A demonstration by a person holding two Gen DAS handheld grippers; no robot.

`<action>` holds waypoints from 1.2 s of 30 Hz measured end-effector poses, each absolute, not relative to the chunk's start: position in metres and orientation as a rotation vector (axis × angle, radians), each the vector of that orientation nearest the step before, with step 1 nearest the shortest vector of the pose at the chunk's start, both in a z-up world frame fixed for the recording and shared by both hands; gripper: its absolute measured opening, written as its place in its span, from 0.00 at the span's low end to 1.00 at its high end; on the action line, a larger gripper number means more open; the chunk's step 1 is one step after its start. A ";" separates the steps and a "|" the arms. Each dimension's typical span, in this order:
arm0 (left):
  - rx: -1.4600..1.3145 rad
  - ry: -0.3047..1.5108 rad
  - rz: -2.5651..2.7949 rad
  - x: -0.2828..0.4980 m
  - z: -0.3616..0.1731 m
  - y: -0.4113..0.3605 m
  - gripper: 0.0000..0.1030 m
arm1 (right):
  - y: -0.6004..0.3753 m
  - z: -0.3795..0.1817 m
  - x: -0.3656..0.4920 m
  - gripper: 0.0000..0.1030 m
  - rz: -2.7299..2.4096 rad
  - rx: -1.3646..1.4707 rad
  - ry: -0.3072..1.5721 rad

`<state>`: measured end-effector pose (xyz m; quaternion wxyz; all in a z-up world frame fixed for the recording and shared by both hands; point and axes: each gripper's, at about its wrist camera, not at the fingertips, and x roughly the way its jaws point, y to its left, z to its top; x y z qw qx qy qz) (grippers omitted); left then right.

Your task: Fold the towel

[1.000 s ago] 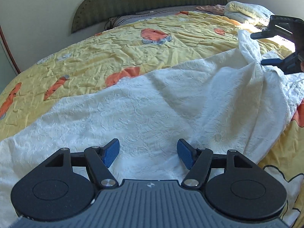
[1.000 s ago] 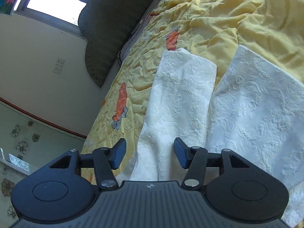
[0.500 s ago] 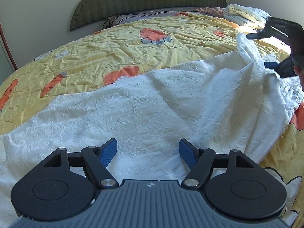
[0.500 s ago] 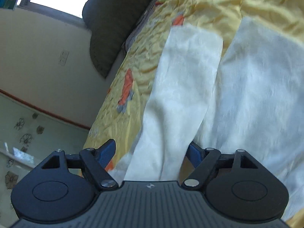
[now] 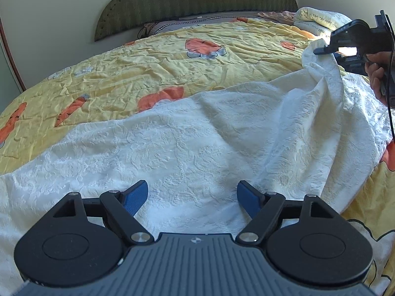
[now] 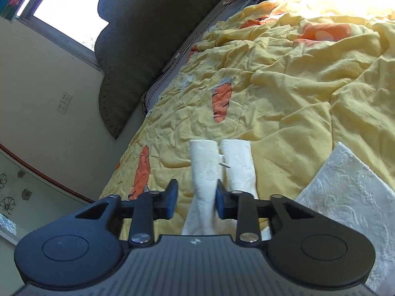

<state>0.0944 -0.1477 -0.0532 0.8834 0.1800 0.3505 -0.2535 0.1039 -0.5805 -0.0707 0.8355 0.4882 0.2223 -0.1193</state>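
1 white towel [image 5: 197,143] with a raised embossed pattern lay spread across a bed [image 5: 148,56] covered in a crumpled yellow quilt printed with orange carrots. 2 black grippers with blue pads worked it: the left gripper [image 5: 192,196] hovered over the cloth with jaws wide and empty, while the right gripper [image 6: 196,197] had a lifted fold between narrowed jaws, touching only 1 pad. A dark scalloped headboard [image 5: 197,2] stood against a cream wall.

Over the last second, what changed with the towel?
The right gripper narrowed around the towel corner and carried it up the bed; whether it is fully clamped is unclear. The left gripper stayed open above the spread towel, and the yellow bedspread lay unchanged.
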 end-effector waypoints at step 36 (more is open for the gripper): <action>0.657 0.522 -1.044 0.006 -0.049 -0.202 0.26 | -0.581 -0.061 -0.068 0.09 -0.549 0.942 0.535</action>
